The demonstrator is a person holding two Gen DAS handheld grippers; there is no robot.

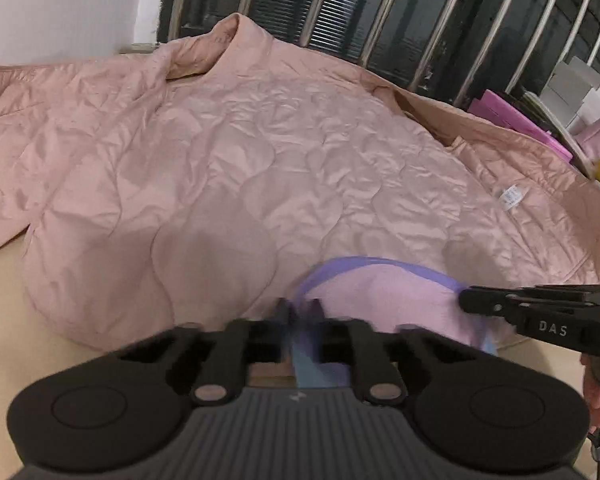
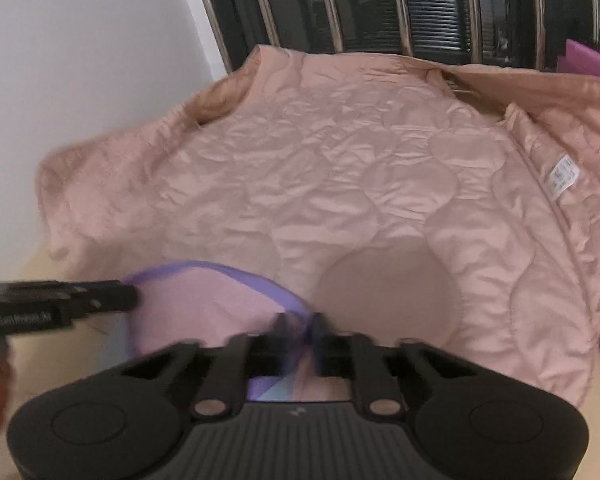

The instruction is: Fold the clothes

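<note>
Left gripper (image 1: pixel 300 308) nearly closed, pinching the purple-trimmed edge of a small pink garment (image 1: pixel 384 292). Right gripper (image 2: pixel 298 324) likewise almost shut on the same trim, other end. Garment hangs stretched between them, just ahead of both, blurred. Beyond it a quilted pink jacket (image 1: pixel 240 168) lies spread open on the beige surface (image 1: pixel 4 312), not folded. Looks like early stage: no folds made, both pieces left.

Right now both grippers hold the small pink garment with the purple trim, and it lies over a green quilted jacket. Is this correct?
Only the colour is wrong. The quilted jacket is pale pink, not green, as the right wrist view shows. The rest stands: the left gripper and the right gripper are both shut on the small pink garment with the purple trim, over the jacket.
</note>
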